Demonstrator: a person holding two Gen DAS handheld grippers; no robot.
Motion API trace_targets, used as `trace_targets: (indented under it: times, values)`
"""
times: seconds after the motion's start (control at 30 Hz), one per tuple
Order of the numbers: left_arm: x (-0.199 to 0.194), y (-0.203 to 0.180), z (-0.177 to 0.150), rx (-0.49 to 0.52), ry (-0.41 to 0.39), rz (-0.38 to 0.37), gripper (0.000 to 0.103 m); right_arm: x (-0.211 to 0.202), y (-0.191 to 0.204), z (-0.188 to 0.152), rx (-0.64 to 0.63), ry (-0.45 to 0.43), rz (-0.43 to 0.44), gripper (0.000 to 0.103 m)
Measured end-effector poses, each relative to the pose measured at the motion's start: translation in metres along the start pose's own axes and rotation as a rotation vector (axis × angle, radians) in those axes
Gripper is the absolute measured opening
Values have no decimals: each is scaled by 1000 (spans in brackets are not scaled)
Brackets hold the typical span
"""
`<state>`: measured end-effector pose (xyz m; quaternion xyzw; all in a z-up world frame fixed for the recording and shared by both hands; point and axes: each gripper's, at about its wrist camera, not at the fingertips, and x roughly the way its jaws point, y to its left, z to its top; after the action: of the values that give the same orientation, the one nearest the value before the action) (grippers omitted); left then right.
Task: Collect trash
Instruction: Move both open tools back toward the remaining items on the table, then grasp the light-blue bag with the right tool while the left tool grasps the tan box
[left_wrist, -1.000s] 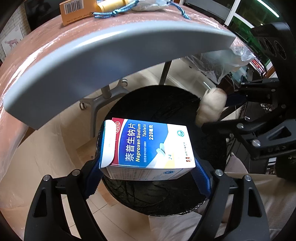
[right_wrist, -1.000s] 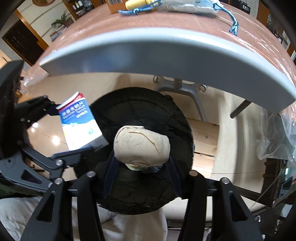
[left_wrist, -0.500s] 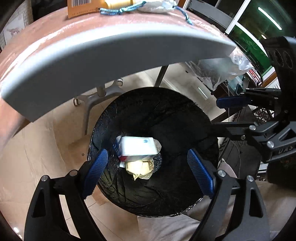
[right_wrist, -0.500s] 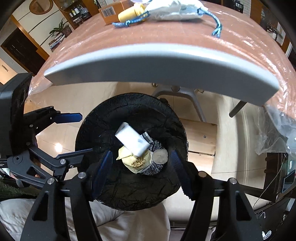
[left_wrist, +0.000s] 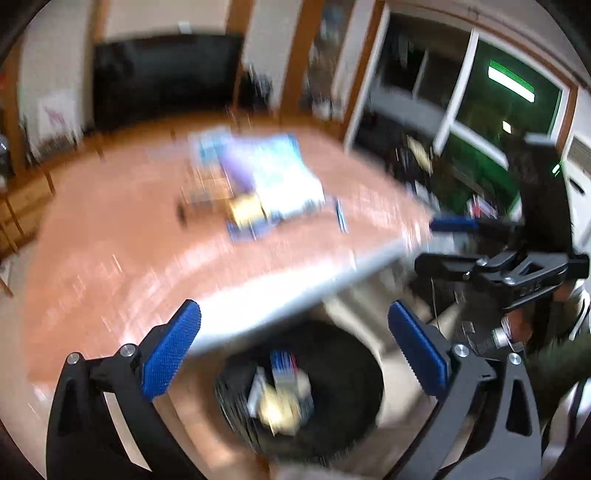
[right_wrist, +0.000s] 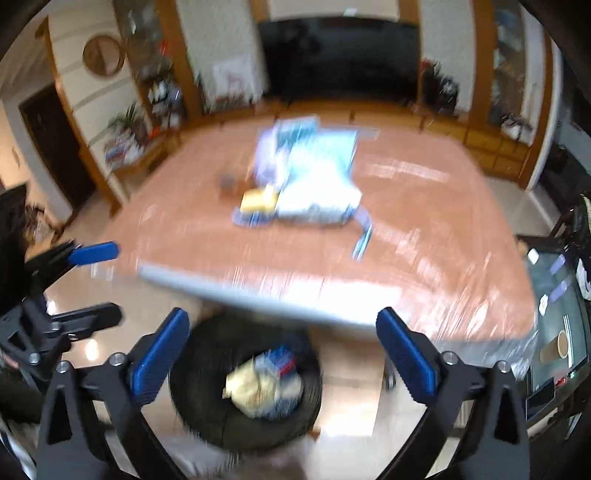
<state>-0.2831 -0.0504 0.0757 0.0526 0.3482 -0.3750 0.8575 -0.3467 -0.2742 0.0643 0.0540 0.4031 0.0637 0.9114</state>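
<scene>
A black bin (left_wrist: 354, 391) (right_wrist: 199, 376) stands on the floor under the table's near edge. Blurred trash (left_wrist: 280, 391) (right_wrist: 262, 384) lies in it: a white and blue box and crumpled yellowish paper. My left gripper (left_wrist: 291, 321) hangs above the bin, its jaws opening with nothing between them. My right gripper (right_wrist: 281, 321) does the same, empty, beside it. Each shows in the other's view: the right gripper (left_wrist: 439, 243) at the right, the left gripper (right_wrist: 103, 284) at the left. On the table (left_wrist: 110, 258) (right_wrist: 424, 240) lies a blurred pile (left_wrist: 258, 188) (right_wrist: 306, 181) of white, blue and yellow items.
The table has a pinkish top under clear plastic and a grey front edge (right_wrist: 258, 295) overhanging the bin. A dark screen (right_wrist: 340, 55) and wooden cabinets line the far wall. A window (left_wrist: 509, 103) is at the right. Both views are motion-blurred.
The box and the paper ball left the jaws and dropped into the bin. Both grippers then opened wide, rose and tilted up, bringing the tabletop into view.
</scene>
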Motion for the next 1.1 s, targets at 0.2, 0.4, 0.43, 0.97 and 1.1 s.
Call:
trace_targets:
  times: [0.2, 0.4, 0.43, 0.97, 1.1]
  values:
    - [35, 33, 39, -9, 10, 167, 102, 30, -19, 56, 22, -40, -67, 99]
    - [86, 60, 62, -22, 87, 226, 102, 80, -34, 91, 3, 25, -111, 99]
    - [93, 63, 65, -25, 96, 225, 102, 89, -36, 95, 1, 39, -107, 99]
    - [159, 90, 89, -30, 185, 214, 90, 179, -61, 132, 38, 210, 50, 91]
    - [165, 95, 89, -61, 218, 186, 74, 192, -60, 137, 37, 239, 76, 86]
